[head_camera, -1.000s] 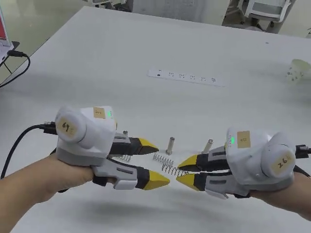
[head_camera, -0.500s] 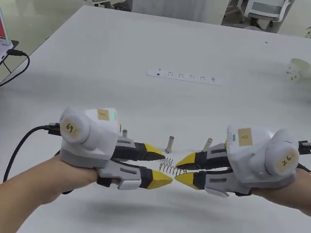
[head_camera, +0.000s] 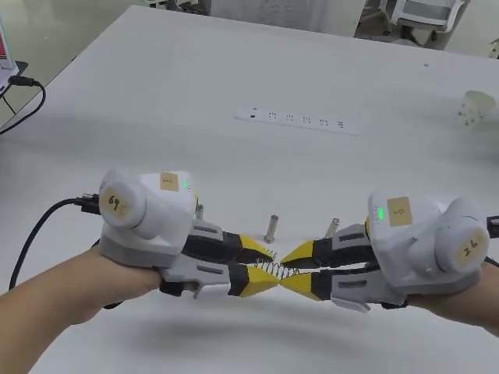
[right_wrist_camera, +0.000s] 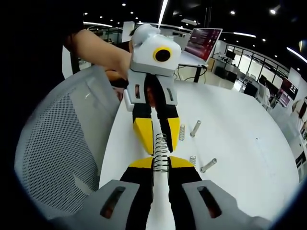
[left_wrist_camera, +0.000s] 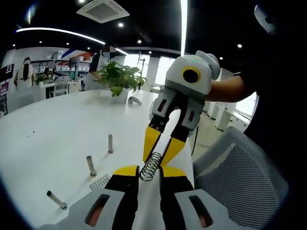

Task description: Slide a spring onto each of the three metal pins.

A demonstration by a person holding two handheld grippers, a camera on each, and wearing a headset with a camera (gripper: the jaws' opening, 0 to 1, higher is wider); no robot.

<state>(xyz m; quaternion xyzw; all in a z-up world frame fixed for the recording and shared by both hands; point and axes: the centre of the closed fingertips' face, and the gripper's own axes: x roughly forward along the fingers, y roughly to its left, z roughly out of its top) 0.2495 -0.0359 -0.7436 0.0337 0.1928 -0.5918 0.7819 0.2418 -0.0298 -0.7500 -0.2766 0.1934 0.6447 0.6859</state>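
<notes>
Your left gripper (left_wrist_camera: 149,171) and right gripper (right_wrist_camera: 161,163) have just closed in, jaws pinching the ends of one spring (right_wrist_camera: 161,146), so it is ready for a metal pin (head_camera: 272,228).

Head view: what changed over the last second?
The left gripper and right gripper moved toward each other and their jaws narrowed. Both now pinch one spring, one at each end; a second ago it lay loose on the table. The three pins stay where they were, without springs. The power strip also stays put.
</notes>
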